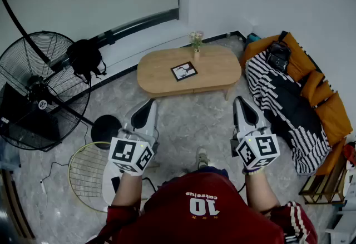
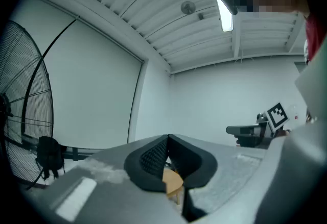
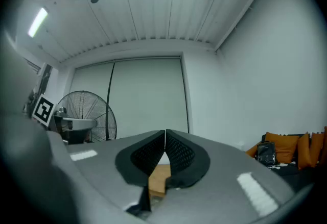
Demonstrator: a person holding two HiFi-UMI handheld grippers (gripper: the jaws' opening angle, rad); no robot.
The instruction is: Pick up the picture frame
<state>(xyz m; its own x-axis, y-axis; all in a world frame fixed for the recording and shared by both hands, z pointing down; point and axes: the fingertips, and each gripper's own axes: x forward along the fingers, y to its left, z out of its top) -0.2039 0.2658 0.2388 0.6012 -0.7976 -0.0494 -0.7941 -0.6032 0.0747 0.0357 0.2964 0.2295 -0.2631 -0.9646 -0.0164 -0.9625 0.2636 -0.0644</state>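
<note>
Item: picture frame (image 1: 184,70), lying flat on worktop (image 1: 156,77), untouched. My left hand-held gripper (image 1: 149,103) and right hand-held gripper (image 1: 240,100): both closed, empty, well short of it. I judge approach, grasp, lift all outstanding

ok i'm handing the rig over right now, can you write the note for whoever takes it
Left tool: shut, empty, held level, well short of the table.
Right tool: shut, empty, level, also short of the table.
Picture frame: lying flat near the middle of the oval wooden table, with a small vase of flowers at the far edge.
Done: nothing, frame untouched.
Left: step up to the table, open a tool, grip the frame's edge, lift.
</note>
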